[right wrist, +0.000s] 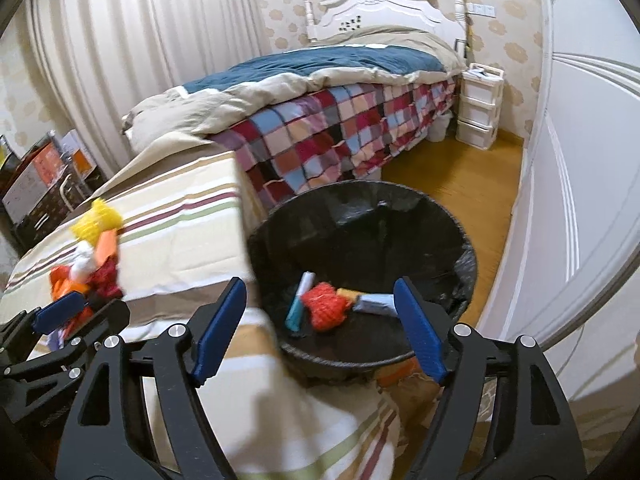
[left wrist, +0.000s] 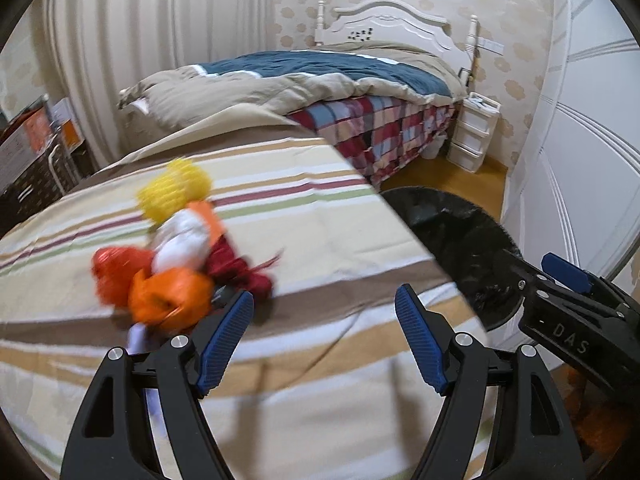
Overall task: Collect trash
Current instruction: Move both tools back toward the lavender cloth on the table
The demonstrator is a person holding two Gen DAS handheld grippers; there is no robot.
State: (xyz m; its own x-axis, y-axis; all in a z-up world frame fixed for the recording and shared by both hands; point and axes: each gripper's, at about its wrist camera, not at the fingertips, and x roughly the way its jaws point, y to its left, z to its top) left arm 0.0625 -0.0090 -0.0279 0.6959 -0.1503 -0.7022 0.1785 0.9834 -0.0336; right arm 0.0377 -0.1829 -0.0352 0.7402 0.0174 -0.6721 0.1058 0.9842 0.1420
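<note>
White letters "DAS" on the black body of the right gripper

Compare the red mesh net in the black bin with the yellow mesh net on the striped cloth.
The red mesh net lies inside the black bin; the yellow mesh net sits on the striped cloth. The red one is among binned scraps, the yellow one in the uncollected pile. Both are crumpled netting.
</note>
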